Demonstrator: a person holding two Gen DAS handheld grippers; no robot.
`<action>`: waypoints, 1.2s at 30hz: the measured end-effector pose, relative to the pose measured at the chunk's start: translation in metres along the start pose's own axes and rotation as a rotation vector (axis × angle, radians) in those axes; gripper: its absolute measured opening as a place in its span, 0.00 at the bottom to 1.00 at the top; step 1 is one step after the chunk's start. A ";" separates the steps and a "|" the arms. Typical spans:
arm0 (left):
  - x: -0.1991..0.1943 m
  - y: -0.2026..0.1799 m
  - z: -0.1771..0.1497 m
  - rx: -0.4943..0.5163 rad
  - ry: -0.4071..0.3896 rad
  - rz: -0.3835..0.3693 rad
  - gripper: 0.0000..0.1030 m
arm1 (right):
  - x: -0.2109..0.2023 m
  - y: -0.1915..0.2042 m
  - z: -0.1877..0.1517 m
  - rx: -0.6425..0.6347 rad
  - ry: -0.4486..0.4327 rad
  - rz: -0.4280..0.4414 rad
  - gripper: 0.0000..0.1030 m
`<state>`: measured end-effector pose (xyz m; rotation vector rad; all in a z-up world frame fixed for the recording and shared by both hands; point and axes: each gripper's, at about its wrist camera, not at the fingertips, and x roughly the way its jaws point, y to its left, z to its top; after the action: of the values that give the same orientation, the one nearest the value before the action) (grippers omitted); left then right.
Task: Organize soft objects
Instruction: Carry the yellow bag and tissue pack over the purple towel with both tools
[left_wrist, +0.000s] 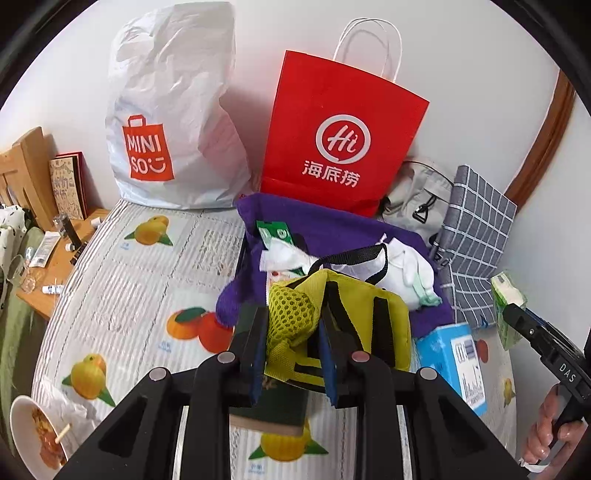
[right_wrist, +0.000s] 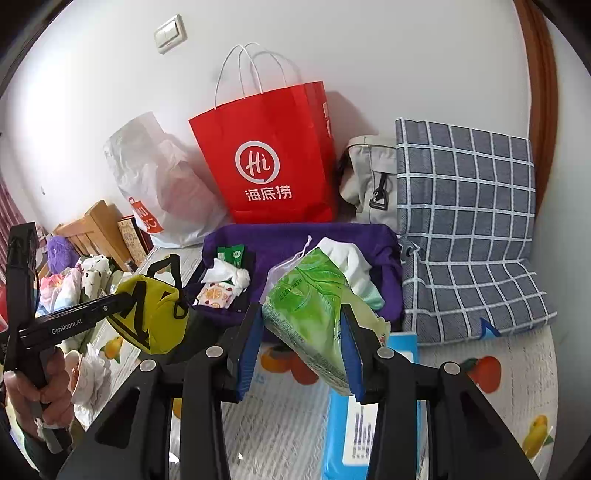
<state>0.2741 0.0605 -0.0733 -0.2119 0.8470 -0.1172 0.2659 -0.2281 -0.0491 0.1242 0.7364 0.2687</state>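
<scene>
My left gripper (left_wrist: 291, 314) is shut on a yellow-green pouch (left_wrist: 354, 325) with black straps and a mesh pocket, held above the fruit-print mat (left_wrist: 147, 277). The right wrist view shows the same pouch (right_wrist: 155, 314) hanging at the left. My right gripper (right_wrist: 301, 308) is shut on a green soft tissue pack (right_wrist: 306, 314), lifted over the mat. Behind both lies a purple cloth bag (left_wrist: 332, 229) with white cloths (left_wrist: 406, 269) and small packets on it; it is also in the right wrist view (right_wrist: 295, 240).
A red paper bag (left_wrist: 340, 129), a white Miniso bag (left_wrist: 166, 110), a grey backpack (left_wrist: 417, 199) and a grey checked cushion (right_wrist: 465, 229) line the wall. A blue box (left_wrist: 454, 354) lies at the right, a bowl of food (left_wrist: 33, 432) at the lower left, and a cluttered wooden stand (left_wrist: 55, 251) at the left.
</scene>
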 end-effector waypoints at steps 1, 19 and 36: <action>0.002 0.000 0.003 -0.001 -0.001 0.000 0.24 | 0.003 0.000 0.002 0.000 0.000 -0.003 0.39; 0.026 0.009 0.048 -0.027 -0.025 0.045 0.24 | 0.047 -0.011 0.048 0.023 -0.025 -0.016 0.39; 0.086 0.011 0.078 -0.072 0.014 0.053 0.24 | 0.126 -0.010 0.059 -0.006 0.046 0.046 0.39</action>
<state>0.3893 0.0655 -0.0884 -0.2559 0.8709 -0.0382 0.3971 -0.2023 -0.0891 0.1301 0.7793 0.3181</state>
